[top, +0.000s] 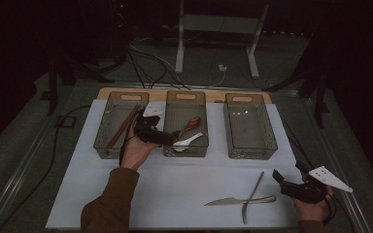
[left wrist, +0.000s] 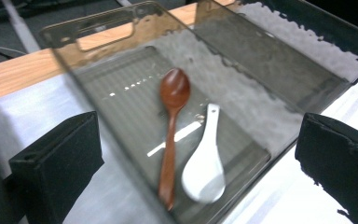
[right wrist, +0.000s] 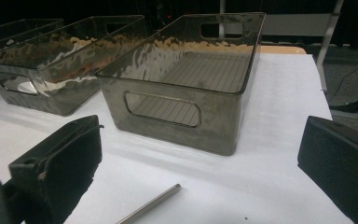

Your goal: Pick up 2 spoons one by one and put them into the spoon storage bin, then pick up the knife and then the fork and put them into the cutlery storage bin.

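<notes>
Over the middle bin: the left tongs (top: 171,137) hang by its near left corner, jaws spread wide with nothing between them.
White spoon (left wrist: 205,164): lies on the floor of the middle bin (left wrist: 279,70), bowl toward the near wall, handle pointing away; it touches no pad.
Wooden spoon (left wrist: 170,135): just beside the white spoon, roughly parallel, bowl at the far end.
Step in hand: by my reading, sorting cutlery into bins; the spoon drop looks finished, so the job now is to clear the left hand out cleanly.
How to do it well: lift the left tongs straight up before swinging sideways, so neither jaw clips the bin wall or drags a spoon along.
Chopsticks (top: 122,127): in the left bin (top: 108,145), well clear of the retreat path.
Right bin (right wrist: 223,140): bare inside, probably meant for what is left on the tabletop (top: 175,189).
Knife (top: 240,200) and fork (top: 251,196): crossed near the front edge, the fork's handle over the knife; one handle end (right wrist: 149,204) shows just ahead of the right tongs.
Right tongs (top: 280,180): jaws wide, holding nothing, just beside the crossed pair.
Next pick: take the upper piece first, gripping its handle away from the crossing so the lower one stays put.
</notes>
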{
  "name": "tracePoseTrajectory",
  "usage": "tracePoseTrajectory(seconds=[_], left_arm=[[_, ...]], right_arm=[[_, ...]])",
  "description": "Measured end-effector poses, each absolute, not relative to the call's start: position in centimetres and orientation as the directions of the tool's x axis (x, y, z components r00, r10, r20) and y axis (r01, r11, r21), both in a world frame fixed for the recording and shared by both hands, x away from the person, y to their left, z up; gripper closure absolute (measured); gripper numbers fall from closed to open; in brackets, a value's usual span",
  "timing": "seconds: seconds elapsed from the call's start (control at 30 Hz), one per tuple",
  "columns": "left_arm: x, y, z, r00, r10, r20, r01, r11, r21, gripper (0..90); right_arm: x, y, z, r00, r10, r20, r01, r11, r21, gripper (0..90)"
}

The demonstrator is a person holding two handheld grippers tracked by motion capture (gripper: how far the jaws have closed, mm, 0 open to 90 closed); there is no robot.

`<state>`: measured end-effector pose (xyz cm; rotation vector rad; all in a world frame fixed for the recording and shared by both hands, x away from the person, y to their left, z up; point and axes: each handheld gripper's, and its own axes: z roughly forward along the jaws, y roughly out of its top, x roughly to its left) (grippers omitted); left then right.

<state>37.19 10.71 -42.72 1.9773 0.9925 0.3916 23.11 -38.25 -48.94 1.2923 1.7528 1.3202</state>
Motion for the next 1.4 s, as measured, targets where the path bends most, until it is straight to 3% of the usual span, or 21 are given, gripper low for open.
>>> tracePoseTrajectory(seconds=[0.63,1.4], left_arm=[[32.2,16.8,-44.4,0.564,0.824,-0.050,0.488,-0.284,0.825,1.6],[26.2,20.6,-46.8,0.505,0.863,-0.003,0.457,-0.264,0.849,1.7]], right_arm=[[23.1,-38.1,-49.1,-0.352,0.932,0.088,0.364,0.050,0.930,0.0],[23.3,-37.4,-49.4,-0.358,0.931,0.070,0.398,0.085,0.913,0.0]])
